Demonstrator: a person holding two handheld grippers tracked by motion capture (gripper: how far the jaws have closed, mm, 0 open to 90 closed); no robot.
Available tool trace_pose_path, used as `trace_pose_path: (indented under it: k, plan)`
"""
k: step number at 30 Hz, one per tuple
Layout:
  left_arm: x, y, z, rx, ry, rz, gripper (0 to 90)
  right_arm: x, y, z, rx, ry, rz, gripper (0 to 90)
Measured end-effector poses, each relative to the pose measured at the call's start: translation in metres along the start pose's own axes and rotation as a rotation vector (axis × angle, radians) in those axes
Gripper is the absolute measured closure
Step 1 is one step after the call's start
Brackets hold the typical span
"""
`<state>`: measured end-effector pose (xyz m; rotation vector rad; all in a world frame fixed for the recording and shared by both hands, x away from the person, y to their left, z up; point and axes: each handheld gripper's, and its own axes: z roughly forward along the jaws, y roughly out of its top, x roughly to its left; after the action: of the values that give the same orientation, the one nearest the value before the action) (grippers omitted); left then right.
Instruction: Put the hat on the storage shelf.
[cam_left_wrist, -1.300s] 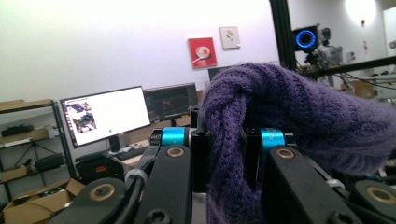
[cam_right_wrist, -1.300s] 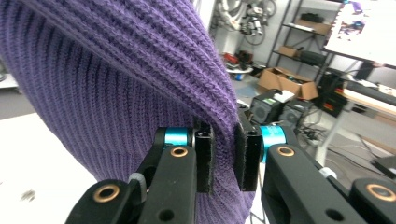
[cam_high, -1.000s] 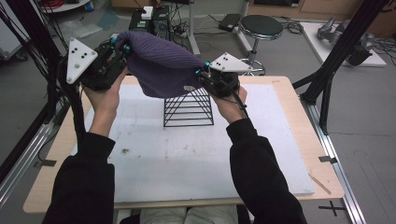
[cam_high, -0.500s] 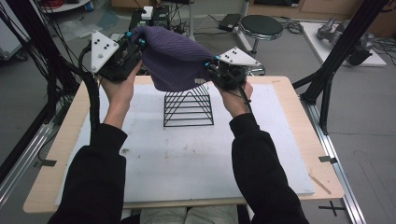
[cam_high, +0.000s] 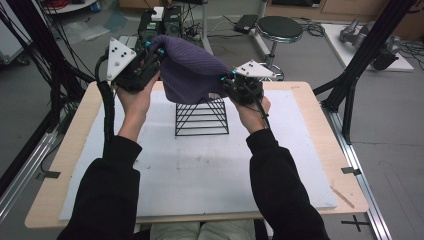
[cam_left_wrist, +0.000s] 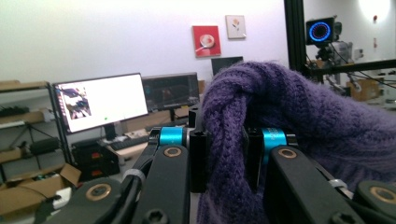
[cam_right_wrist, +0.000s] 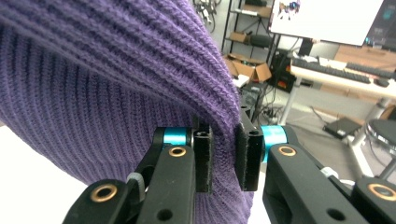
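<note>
Lab room w/ cables and a stool behind, wooden table (cam_high: 80, 145) carrying a white mat (cam_high: 200, 175). Purple knit hat (cam_high: 192, 75) hangs stretched in the air at upper centre of the high view, its lower edge draped over the top of a black wire rack (cam_high: 201, 117) standing on the mat. Left gripper (cam_high: 150, 57) at upper left, held higher, forearm reaching up from bottom left; its fingers (cam_left_wrist: 198, 158) are clamped on a bunched fold of the hat's edge. Right gripper (cam_high: 227, 85) sits lower, right of centre, wrist bent inward; fingers (cam_right_wrist: 203, 161) pinch the ribbed brim tight. Rack top is hidden under the knit. Monitors in the left gripper view are blurry; hat's opening can't be made out.
</note>
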<state>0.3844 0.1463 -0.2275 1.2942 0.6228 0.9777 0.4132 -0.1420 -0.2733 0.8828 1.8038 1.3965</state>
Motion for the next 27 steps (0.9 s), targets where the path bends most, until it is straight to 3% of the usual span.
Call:
trace_pose_path:
  k: [3,8,20,27]
  plan:
    - [-0.003,-0.008,-0.001,0.030,-0.002,-0.016,78.7,-0.001,-0.011,-0.003,0.016,0.001,0.027,80.2]
    - [-0.006,-0.020,0.001,0.064,-0.003,-0.047,78.9,-0.002,-0.022,-0.006,0.046,0.003,0.026,80.2]
    - [-0.015,-0.031,0.005,0.136,-0.019,0.016,79.0,-0.001,-0.051,-0.001,0.095,0.008,0.048,79.7]
    - [-0.020,-0.039,0.006,0.153,-0.027,0.015,79.0,-0.001,-0.062,0.002,0.119,-0.006,0.067,79.7]
